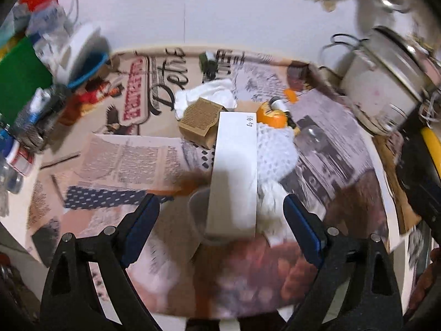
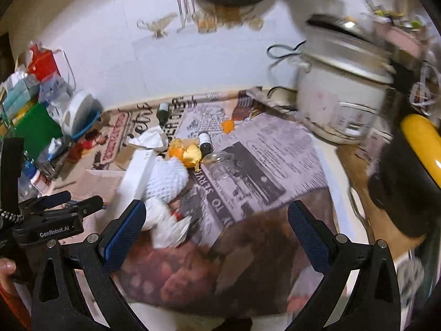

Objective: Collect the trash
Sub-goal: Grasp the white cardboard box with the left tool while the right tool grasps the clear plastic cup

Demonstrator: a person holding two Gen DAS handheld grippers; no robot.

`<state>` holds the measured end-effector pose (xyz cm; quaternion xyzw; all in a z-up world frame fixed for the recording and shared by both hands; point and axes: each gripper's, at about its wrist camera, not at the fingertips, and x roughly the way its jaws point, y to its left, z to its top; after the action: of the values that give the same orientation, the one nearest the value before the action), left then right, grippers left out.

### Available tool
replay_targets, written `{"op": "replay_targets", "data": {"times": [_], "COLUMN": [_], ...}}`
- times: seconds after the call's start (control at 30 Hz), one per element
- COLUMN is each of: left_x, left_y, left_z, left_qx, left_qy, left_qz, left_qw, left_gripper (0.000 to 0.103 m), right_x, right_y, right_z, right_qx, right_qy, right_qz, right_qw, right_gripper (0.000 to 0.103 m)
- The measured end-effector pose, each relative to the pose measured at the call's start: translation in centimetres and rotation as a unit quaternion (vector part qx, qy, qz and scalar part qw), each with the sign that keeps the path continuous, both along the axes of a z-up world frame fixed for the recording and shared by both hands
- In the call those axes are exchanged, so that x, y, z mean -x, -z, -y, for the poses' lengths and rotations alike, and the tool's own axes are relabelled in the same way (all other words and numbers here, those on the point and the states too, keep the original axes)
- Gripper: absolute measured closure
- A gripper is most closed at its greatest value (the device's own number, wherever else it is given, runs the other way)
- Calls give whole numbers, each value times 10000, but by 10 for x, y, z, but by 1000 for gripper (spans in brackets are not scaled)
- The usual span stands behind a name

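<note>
Trash lies piled on a newspaper-covered table (image 1: 124, 162). My left gripper (image 1: 222, 218) is open and hangs over a long white box (image 1: 234, 165), whose near end sits between the blue pads without touching them. A pale cup (image 1: 198, 215) lies under that end. Around the box are a white foam net (image 1: 275, 151), a brown carton (image 1: 198, 121), a crumpled tissue (image 1: 209, 93) and orange peel (image 1: 271, 117). My right gripper (image 2: 217, 223) is open above bare newspaper, right of the foam net (image 2: 168, 179) and white box (image 2: 137, 171). The left gripper (image 2: 82, 198) shows at that view's left edge.
A white rice cooker (image 2: 339, 96) stands at the back right, with a yellow-and-black object (image 2: 408, 179) nearer. A glass jar (image 2: 220, 165), a small dark bottle (image 2: 205, 143) and a gold wrapper (image 2: 194, 154) lie mid-table. Boxes, bottles and a green package (image 1: 19, 80) crowd the left side.
</note>
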<state>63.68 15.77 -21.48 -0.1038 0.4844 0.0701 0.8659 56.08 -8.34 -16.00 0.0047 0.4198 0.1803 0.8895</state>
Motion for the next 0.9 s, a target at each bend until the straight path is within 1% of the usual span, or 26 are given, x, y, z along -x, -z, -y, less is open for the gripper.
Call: {"op": "replay_targets", "data": {"times": [0.1, 0.13, 0.2, 0.33, 0.43, 0.5, 0.57, 0.63, 0.67, 0.7, 0.73, 0.8, 0.9], "left_x": [-27, -35, -46, -69, -81, -86, -90, -94, -95, -96, -96, -96, -93], "left_y": [12, 16, 21, 33, 41, 44, 47, 51, 53, 53, 53, 51, 46], "left_z": [0, -1, -2, 0, 0, 0, 2, 1, 1, 2, 4, 7, 9], "left_qx": [17, 16, 52, 91, 109, 117, 96, 153, 211, 230, 206, 133, 148], "left_qy": [-173, -249, -337, -375, -399, -413, -428, -411, -371, -332, -310, -268, -185], "left_qz": [-131, -151, -186, -329, -447, -464, -482, -522, -534, -531, -507, -447, -343], "left_qw": [9998, 9996, 9992, 9987, 9981, 9980, 9979, 9977, 9977, 9978, 9980, 9986, 9991], "left_gripper": [11, 11, 13, 23, 30, 31, 36, 45, 46, 47, 47, 48, 48], "right_x": [-43, -52, -78, -112, -132, -140, -149, -156, -159, -162, -164, -167, -163], "right_y": [21, 25, 40, 62, 77, 85, 94, 102, 106, 109, 111, 115, 114], "right_z": [-1, -1, -4, -12, -19, -23, -25, -27, -27, -27, -27, -30, -30], "right_qx": [7, 16, -28, -100, -110, -126, -126, -150, -174, -234, -242, -274, -224], "right_qy": [-176, -212, -336, -497, -540, -545, -564, -582, -590, -602, -600, -625, -637], "right_qz": [-283, -347, -564, -879, -1062, -1178, -1322, -1458, -1504, -1541, -1580, -1676, -1638], "right_qw": [9994, 9992, 9978, 9948, 9928, 9915, 9895, 9875, 9867, 9859, 9853, 9835, 9842], "right_gripper": [1, 1, 3, 8, 9, 11, 14, 19, 21, 26, 33, 42, 42]}}
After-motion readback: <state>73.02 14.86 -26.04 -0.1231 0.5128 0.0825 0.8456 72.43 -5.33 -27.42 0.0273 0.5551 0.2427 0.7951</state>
